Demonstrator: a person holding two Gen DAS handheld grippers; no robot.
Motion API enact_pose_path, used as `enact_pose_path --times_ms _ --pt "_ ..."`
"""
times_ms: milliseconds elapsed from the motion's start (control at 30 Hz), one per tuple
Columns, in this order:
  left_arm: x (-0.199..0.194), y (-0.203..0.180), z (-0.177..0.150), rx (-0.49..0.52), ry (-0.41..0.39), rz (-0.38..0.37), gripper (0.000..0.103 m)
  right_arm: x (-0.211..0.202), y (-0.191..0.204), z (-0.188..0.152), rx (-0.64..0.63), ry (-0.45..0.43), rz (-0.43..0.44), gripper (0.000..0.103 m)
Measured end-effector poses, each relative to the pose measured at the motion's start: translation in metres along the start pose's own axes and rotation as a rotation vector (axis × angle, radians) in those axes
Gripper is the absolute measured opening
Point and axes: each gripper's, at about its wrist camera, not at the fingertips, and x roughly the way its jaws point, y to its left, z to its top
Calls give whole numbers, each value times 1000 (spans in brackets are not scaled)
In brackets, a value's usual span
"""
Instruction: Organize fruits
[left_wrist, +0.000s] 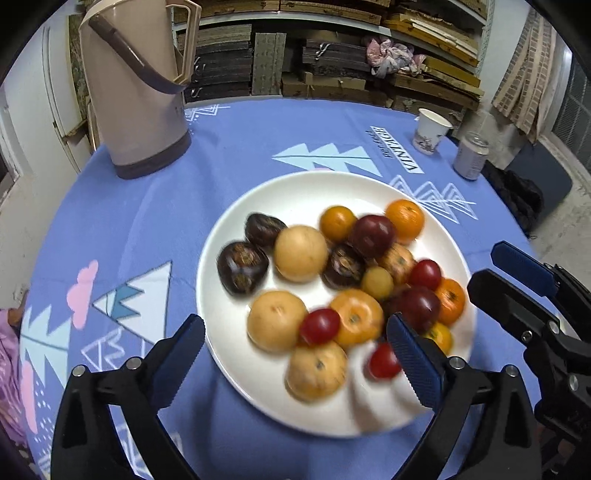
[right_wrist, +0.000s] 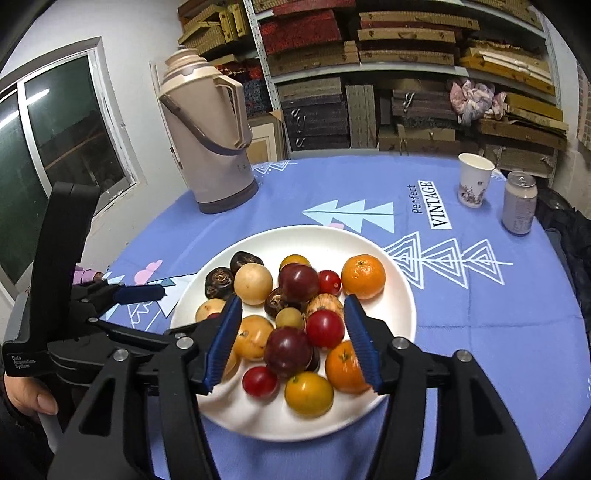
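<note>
Nearest the lens, the right tongs hung spread apart over the near half of the white plate, their blue pads either side of a dark red plum without touching it. The left tongs were spread wider still above the plate's near rim, gripping nothing; their view was smeared by motion.

The fruit lay heaped together on the plate, which sat on the blue patterned cloth of the bench: red cherry tomatoes, a yellow tomato, small oranges, pale tan round fruits, a second plum and dark brown, wrinkled chestnut-like pieces at the far left edge. Several pieces touched or rested on one another.

Farther back on the bench stood a beige thermos jug to the left, and to the right a paper cup with a drinks can near it. Shelves stacked with flat boxes filled the wall behind
</note>
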Motion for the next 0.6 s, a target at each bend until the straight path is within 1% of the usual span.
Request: enact_pose_path --times_ms 100,167,300,467,600 --pt "-6 -2 -11 -9 14 2 99 -12 2 -8 -6 -14 -15 59" --pt "-13 -5 -19 -5 8 4 99 -19 4 -14 -14 -17 -22 59" --pt "-25 -7 -31 -7 6 21 99 -35 4 -30 10 -16 -16 60" --pt "-42 -8 -42 -20 -9 13 99 -51 11 -54 14 -16 -34 65" --pt "-50 -8 -48 -26 -14 16 99 -56 14 -64 23 -3 -34 66"
